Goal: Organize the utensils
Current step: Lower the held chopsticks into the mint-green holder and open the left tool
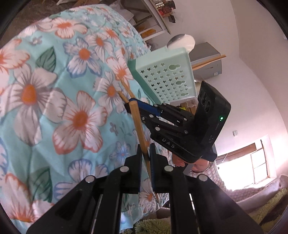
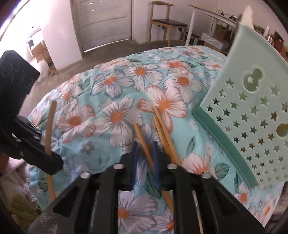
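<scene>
My left gripper (image 1: 144, 150) is shut on a wooden chopstick (image 1: 139, 126) that stands steeply through its pads above the floral cloth (image 1: 63, 90). The right wrist view shows that gripper (image 2: 54, 161) at the left with its chopstick (image 2: 50, 122). My right gripper (image 2: 145, 150) has its blue pads closed around another chopstick (image 2: 142, 136) that lies on the cloth. Two more chopsticks (image 2: 162, 126) lie side by side just right of it. The mint holder (image 2: 252, 111) with star holes stands at the right. The left wrist view shows the right gripper (image 1: 130, 105) low in front of the holder (image 1: 165, 77).
Chopsticks (image 1: 208, 62) and a spoon bowl (image 1: 178, 40) stick out of the holder's top. A person's hand (image 1: 198, 165) holds the right gripper. A wooden chair (image 2: 165, 23) and a white table (image 2: 212, 14) stand beyond the cloth-covered surface. Green shag rug lies below.
</scene>
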Demonstrator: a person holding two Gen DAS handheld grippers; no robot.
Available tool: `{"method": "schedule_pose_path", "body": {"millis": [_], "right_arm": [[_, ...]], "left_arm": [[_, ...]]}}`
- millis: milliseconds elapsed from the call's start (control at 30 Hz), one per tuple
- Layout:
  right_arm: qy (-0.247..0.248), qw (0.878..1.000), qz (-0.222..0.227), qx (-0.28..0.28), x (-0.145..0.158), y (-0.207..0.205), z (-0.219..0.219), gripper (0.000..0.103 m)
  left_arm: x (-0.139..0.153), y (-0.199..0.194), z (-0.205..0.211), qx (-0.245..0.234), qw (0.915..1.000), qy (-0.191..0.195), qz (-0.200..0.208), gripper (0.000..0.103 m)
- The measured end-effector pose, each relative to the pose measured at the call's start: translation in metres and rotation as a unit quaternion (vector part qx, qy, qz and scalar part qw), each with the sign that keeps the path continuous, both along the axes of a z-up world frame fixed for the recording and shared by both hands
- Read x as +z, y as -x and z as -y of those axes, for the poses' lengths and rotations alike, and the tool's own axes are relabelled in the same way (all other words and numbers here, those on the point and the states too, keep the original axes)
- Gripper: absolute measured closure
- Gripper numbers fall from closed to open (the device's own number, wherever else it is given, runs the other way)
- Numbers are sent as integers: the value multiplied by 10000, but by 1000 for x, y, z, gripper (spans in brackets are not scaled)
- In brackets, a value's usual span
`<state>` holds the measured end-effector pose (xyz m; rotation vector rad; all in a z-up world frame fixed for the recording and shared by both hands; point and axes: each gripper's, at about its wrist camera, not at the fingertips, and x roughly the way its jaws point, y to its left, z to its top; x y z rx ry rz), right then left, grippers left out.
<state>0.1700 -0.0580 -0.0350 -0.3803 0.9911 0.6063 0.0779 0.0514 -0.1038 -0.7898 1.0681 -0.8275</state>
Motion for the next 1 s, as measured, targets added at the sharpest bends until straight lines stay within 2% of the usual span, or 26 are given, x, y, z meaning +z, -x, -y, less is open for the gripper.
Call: {"method": "schedule_pose_path", "body": {"millis": [67,167,300,400,467,600,667,800,900,1000], "right_arm": [[-24,9999,139,-59,10,5,3,99],[-256,9981,480,-298,40,17,17,99],[-734,9877,962,-991,91,41,65,99],[-1295,9691,1290,-1653,122,68,111,99],[-1643,9558,1426,-1978,133,84,134,99],[-2351,9208,1683,-2617,143,115,178,99],[-2628,9054,1768,-2828,143,127,194,99],[-3059,8824,1916,-3018,144,133,211,99],[-3356,8701,1984,-3015,148,136,219,99],[-3493,8651,2027,-2975,149,137,224,99]], "left_arm": [[6,2,-1,24,9999,-49,98,96],[16,5,0,22,9995,-117,286,96],[34,9,3,-32,9979,-214,614,96],[45,9,7,-80,9964,-296,788,97],[53,10,8,-88,9953,-354,901,97],[80,5,12,-12,9907,-472,1279,98],[100,4,14,44,9858,-535,1594,98],[138,-2,22,125,9762,-497,2108,98],[174,-5,29,147,9622,-529,2667,98],[212,-10,37,183,9455,-519,3210,98]]}}
